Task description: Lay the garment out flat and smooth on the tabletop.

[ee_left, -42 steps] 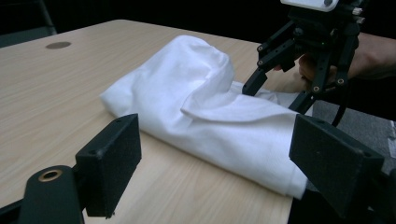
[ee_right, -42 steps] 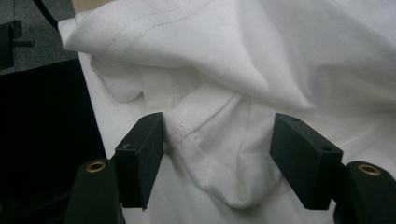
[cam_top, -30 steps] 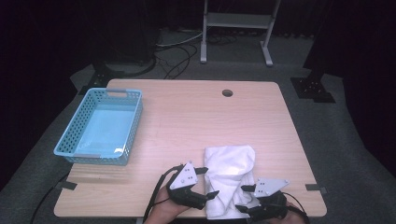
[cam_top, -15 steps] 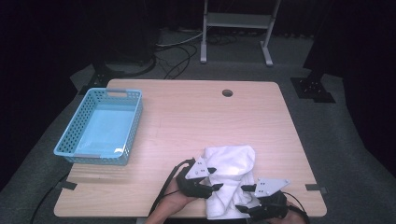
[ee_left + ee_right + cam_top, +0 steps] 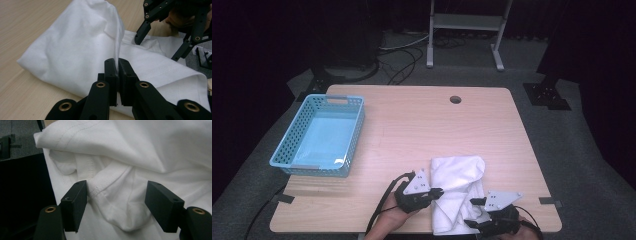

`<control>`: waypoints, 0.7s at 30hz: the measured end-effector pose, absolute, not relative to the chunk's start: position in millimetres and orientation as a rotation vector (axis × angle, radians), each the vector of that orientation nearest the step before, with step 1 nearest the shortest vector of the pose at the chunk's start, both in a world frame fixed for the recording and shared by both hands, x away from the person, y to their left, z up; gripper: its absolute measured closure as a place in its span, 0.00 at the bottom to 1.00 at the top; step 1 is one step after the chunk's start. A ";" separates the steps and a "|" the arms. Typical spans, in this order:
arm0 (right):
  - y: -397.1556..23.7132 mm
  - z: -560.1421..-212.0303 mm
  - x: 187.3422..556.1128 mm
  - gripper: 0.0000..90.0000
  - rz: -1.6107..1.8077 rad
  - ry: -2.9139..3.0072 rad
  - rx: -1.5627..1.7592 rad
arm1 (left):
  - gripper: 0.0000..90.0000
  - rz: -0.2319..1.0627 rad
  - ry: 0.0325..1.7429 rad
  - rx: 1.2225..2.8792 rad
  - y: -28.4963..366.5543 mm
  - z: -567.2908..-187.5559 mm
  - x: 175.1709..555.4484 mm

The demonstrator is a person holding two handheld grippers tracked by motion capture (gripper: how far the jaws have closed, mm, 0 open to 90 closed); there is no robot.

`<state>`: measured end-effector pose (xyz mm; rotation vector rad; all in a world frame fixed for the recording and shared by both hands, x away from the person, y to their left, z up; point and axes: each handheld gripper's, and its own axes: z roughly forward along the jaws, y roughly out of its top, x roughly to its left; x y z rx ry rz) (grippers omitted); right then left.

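Observation:
A folded white garment lies near the front right of the wooden table. My left gripper is at its left edge. In the left gripper view the jaws have just been closing and now pinch a raised fold of the garment, so the left gripper is shut on it. My right gripper rests at the garment's near edge. In the right gripper view it stands open, its jaws either side of the ribbed collar, and the pads do not press the fabric.
An empty light-blue plastic basket sits at the table's left side. A round cable hole is near the far edge. Both hands are at the table's front edge. A metal stand and cables lie on the floor behind.
The left gripper has shifted right onto the garment's edge, and its jaws went from wide apart to closed on a fold. The right gripper has stayed put.

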<state>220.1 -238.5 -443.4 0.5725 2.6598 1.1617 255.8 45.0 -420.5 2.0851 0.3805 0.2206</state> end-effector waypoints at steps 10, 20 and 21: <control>-237.8 -443.1 220.0 0.34 1.152 2.656 0.583 | 0.96 0.254 0.408 2.054 68.2 -413.8 244.1; -237.8 -443.4 220.1 0.33 1.157 2.655 0.589 | 0.96 0.286 0.423 2.029 88.6 -407.1 233.4; -237.8 -443.4 220.0 0.33 1.156 2.654 0.591 | 0.96 0.290 0.428 2.025 91.4 -406.3 232.1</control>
